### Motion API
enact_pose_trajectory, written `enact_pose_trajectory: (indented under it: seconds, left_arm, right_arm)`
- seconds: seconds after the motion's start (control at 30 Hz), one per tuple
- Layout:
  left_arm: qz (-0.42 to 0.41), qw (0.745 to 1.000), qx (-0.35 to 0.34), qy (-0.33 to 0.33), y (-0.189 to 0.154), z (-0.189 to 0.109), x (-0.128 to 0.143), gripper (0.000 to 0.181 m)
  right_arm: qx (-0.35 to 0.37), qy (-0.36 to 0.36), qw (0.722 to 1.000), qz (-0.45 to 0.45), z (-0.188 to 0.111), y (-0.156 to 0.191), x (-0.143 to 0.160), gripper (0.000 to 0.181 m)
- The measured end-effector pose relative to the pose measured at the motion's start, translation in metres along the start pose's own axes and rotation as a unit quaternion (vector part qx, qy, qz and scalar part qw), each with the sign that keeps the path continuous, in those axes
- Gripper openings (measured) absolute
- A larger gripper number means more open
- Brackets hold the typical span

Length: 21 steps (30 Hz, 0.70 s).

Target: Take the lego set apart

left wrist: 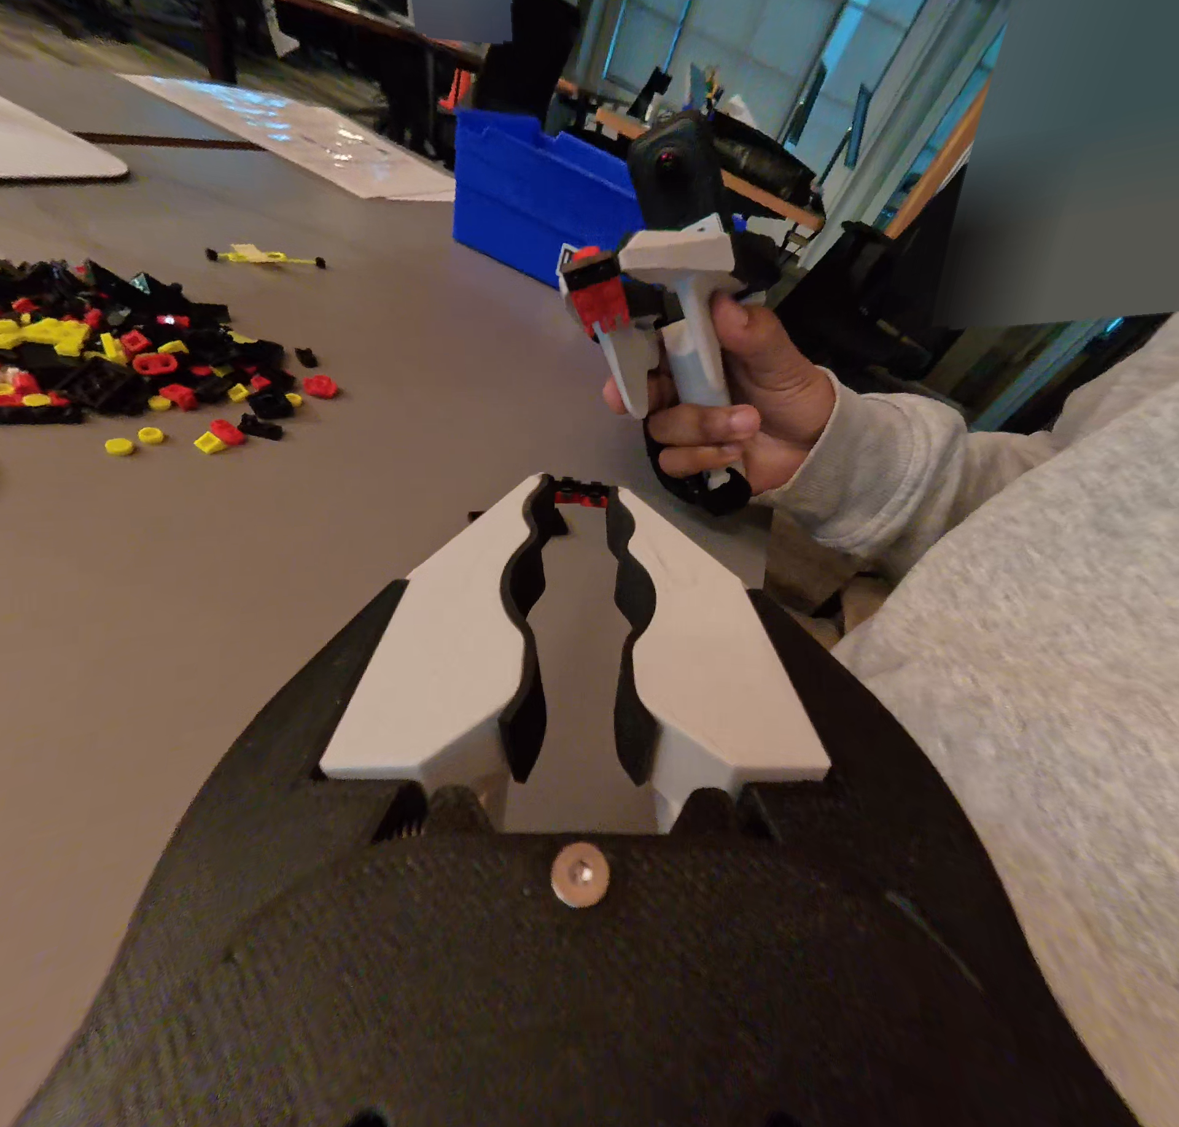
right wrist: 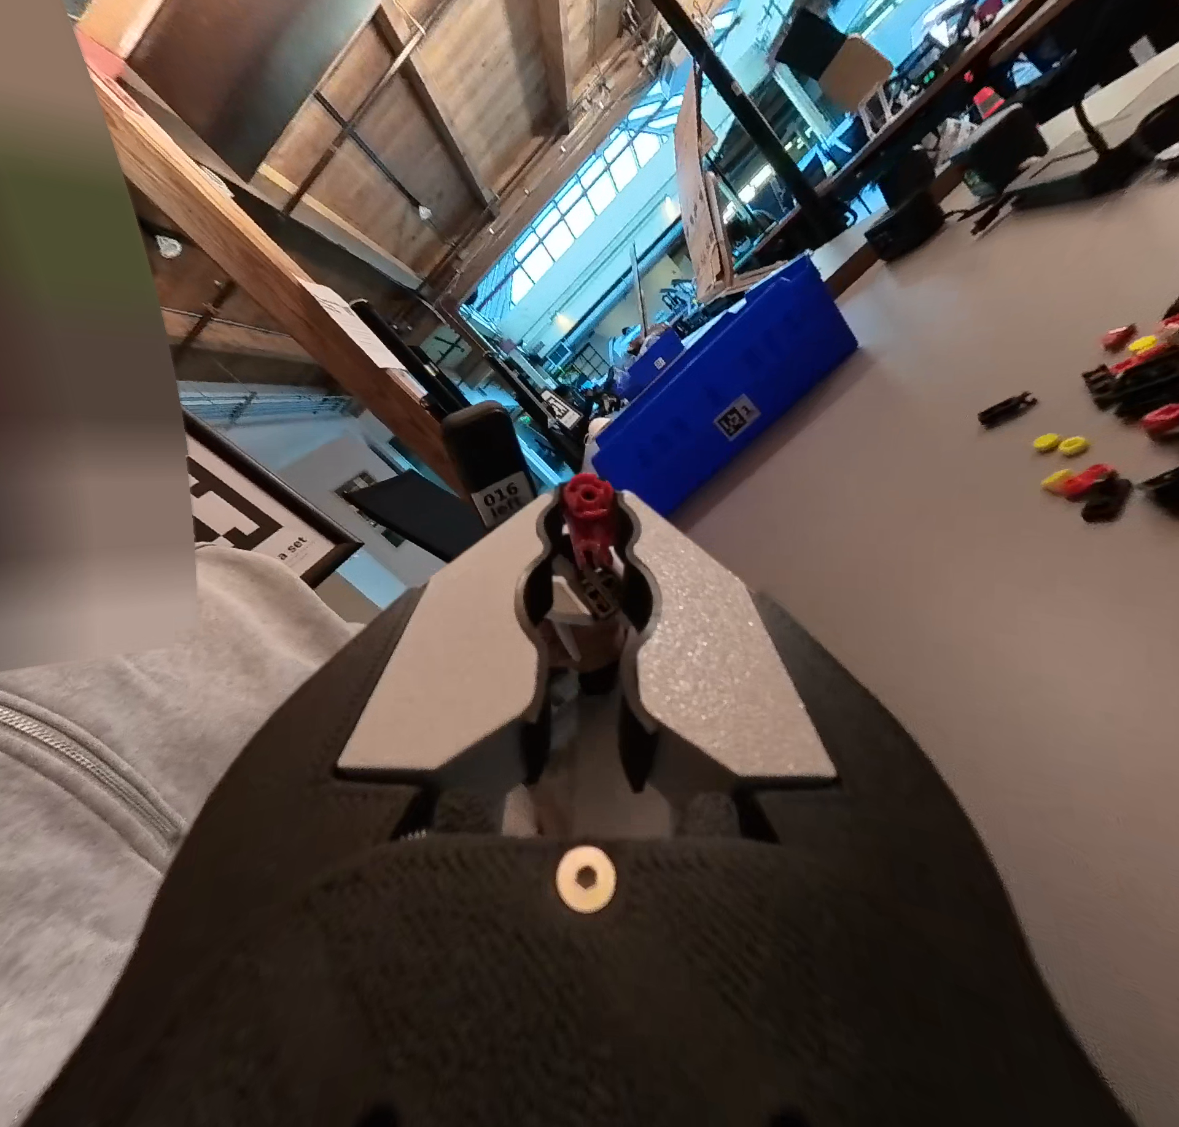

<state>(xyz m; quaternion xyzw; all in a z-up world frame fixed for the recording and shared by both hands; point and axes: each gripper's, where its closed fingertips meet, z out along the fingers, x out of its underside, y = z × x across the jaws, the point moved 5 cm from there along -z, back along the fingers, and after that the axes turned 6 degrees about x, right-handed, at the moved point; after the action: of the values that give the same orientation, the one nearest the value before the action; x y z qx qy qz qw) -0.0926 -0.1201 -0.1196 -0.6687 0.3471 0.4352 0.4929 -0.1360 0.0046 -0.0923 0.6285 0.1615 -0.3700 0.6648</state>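
Note:
My left gripper [left wrist: 577, 498] is shut on a small red and black lego piece [left wrist: 580, 495] pinched at its fingertips, low over the grey table [left wrist: 383, 458]. My right gripper [right wrist: 587, 513] is shut on a red and black lego sub-assembly [right wrist: 588, 502] topped by a round red stud, and it is raised and tilted. In the left wrist view the right gripper [left wrist: 606, 309] is held in a hand [left wrist: 753, 395], above and beyond my left fingertips, with the same red and black sub-assembly [left wrist: 596, 296] in it. The two held pieces are apart.
A pile of loose black, red and yellow lego pieces [left wrist: 96, 356] lies on the left of the table, also seen in the right wrist view [right wrist: 1123, 420]. A yellow and white piece [left wrist: 265, 256] lies alone behind it. A blue bin [left wrist: 536, 191] [right wrist: 734, 395] stands at the back. The gap from one gripper's tips to the other's is roughly 7 cm.

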Motion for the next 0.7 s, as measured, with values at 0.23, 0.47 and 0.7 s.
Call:
enact_pose_trajectory:
  seconds: [0.23,0.47,0.7]
  left_arm:
    - [-0.047,0.998,-0.011,0.026,0.009,-0.002,0.007,0.015]
    - [-0.067,0.992,-0.050,0.090,0.015,0.004,0.019,0.015]
    - [-0.082,0.983,-0.067,0.151,0.018,0.008,0.033,0.016]
  right_arm:
    - [0.032,0.046,0.998,-0.032,0.004,-0.009,0.013,0.012]
    - [0.075,0.107,0.987,-0.096,0.012,-0.012,0.028,0.012]
    - [0.086,0.121,0.983,-0.106,0.014,-0.012,0.032,0.012]
